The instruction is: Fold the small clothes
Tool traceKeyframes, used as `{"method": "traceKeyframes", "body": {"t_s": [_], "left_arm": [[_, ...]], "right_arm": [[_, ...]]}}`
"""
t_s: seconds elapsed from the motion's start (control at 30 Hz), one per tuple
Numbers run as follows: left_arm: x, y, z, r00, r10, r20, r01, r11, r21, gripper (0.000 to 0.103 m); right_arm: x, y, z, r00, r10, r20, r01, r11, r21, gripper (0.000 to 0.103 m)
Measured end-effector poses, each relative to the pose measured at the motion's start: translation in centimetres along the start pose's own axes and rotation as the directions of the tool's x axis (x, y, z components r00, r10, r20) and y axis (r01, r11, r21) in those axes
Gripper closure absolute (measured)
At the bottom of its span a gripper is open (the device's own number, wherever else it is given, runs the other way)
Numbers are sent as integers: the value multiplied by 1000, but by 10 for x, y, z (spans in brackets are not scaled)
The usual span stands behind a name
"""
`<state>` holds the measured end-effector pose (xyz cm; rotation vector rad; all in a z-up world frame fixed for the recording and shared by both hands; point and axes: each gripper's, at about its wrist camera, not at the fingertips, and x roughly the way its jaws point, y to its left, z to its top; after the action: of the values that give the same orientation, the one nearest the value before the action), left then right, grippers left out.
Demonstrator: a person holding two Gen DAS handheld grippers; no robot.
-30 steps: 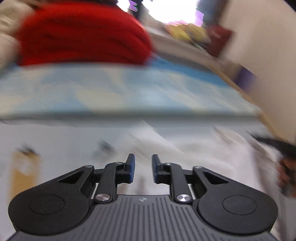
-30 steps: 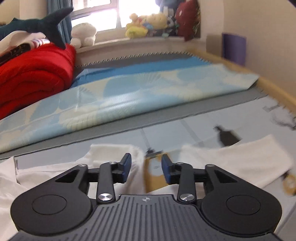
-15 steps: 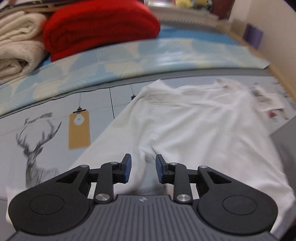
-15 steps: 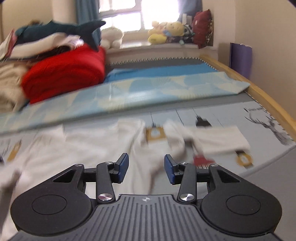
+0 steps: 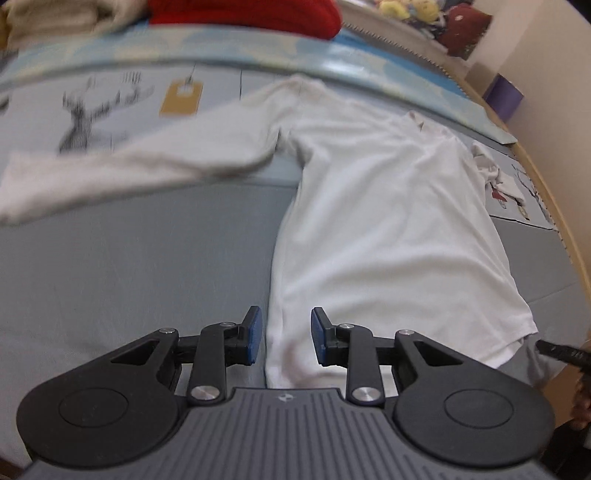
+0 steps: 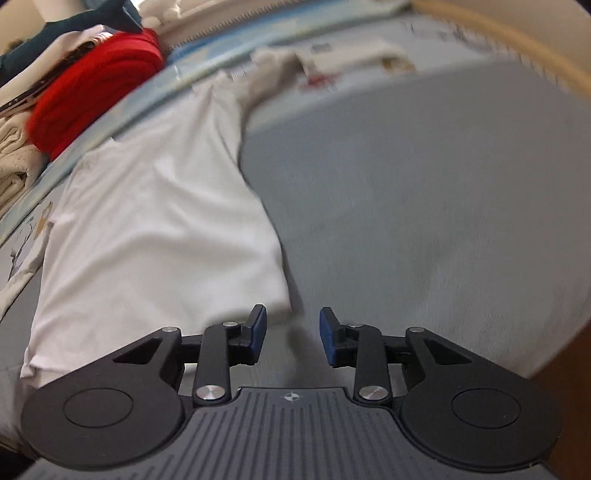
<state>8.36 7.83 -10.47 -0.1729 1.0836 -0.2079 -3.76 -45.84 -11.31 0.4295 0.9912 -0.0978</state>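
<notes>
One white long-sleeved shirt (image 5: 388,206), soft knit, lightly creased, lies spread flat on a grey mat (image 5: 129,266) with a fine woven texture. Beyond it, the printed play mat (image 5: 122,96) shows a sketched deer and a tan tag motif; a pale blue patterned mat edge (image 5: 229,51) runs behind that.

Left gripper (image 5: 282,341): black linkage arms, blue pads, ribbed grey body. Jaws stand parted at a moderate width, nothing between them clamped; the shirt's lower left hem corner lies directly in the gap, below the pads. Whether the pads touch the cloth cannot be told.

Right gripper (image 6: 291,336): same build, jaws parted likewise, empty. The shirt's (image 6: 155,221) lower right hem corner lies just beside the left pad (image 6: 257,328); bare grey mat shows in the gap.

Left wrist view only: one sleeve stretched out leftward across the mats, the collar end, a purple cylinder (image 5: 504,94) by the wall, plush toys (image 5: 410,11) at the far edge.

Right wrist view only: a folded red blanket (image 6: 96,92) in full, cream towels (image 6: 13,158) stacked beside it, a wooden rim (image 6: 517,40) curving around the mat.
</notes>
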Motion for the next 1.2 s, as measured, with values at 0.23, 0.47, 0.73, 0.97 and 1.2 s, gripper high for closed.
{"method": "traceKeyframes", "body": {"t_s": [0.23,0.47,0.73,0.97,1.2], "left_arm": [[33,15,-30,999,-14,-39,10,995,-104,65],[31,4,-31,1000,-4,-13,3,1000,-25,62],[44,2,-29,999,1,-39,-1,1000,-1,62],[54,-4,-30,997,7,-75,-5,1000,22,51],[58,-9,-32,997,29,-77,-25,999,43,51]], "right_arm": [[13,19,-10,999,13,-39,-16,995,-93,67],[31,52,-14,999,-1,-34,-7,968,-251,65],[43,63,-9,991,-93,96,120,938,-325,64],[39,41,14,974,-169,149,193,968,-162,66],[33,30,6,978,-173,118,191,967,-166,96]]}}
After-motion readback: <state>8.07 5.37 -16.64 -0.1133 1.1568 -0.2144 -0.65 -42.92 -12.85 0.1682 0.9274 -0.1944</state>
